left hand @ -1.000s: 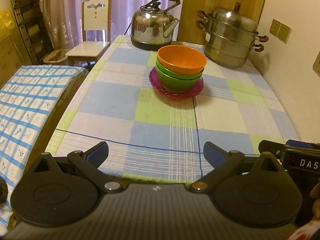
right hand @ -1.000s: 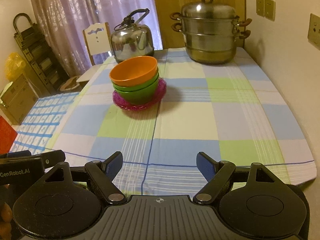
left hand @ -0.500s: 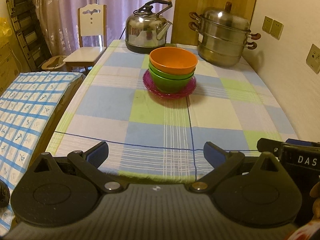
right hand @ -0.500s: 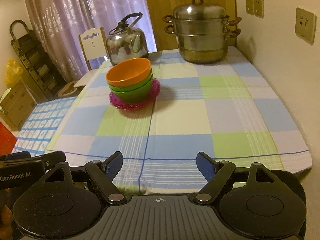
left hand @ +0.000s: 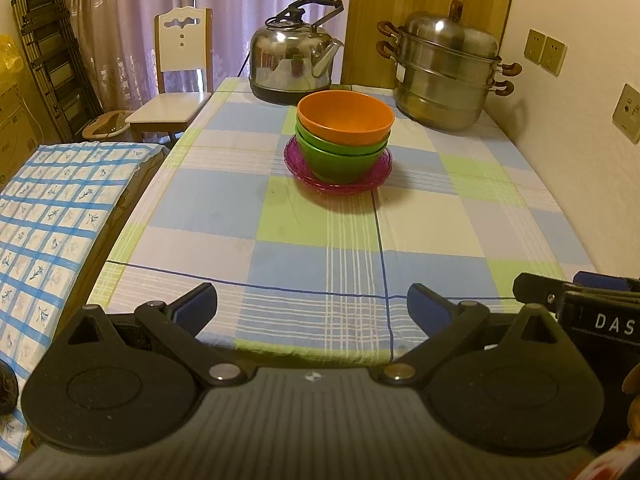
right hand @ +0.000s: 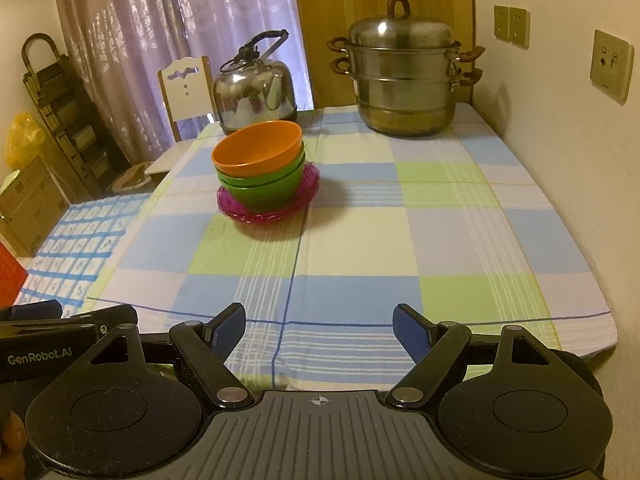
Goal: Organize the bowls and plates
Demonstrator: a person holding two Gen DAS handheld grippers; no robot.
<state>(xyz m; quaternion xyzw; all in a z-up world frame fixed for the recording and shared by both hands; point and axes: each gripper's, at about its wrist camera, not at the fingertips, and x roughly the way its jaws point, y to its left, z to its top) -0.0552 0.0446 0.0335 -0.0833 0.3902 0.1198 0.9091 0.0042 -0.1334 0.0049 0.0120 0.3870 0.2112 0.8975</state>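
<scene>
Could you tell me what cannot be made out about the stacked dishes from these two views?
- Pink plates: both views show only rims; the green bowls cover the middles, so their count is unclear.
- Green bowls' insides: hidden in both views by the orange bowl nested on top.
- Left tool and right tool: bodies cut off by the bottom edge; both stand open and empty.
- Table: near edge hidden behind the tools.

Glossy plastic orange bowl (left hand: 346,117); polished metal kettle (left hand: 294,68), steamer pot (right hand: 404,70); woven cloth tablecloth (right hand: 400,240).
</scene>
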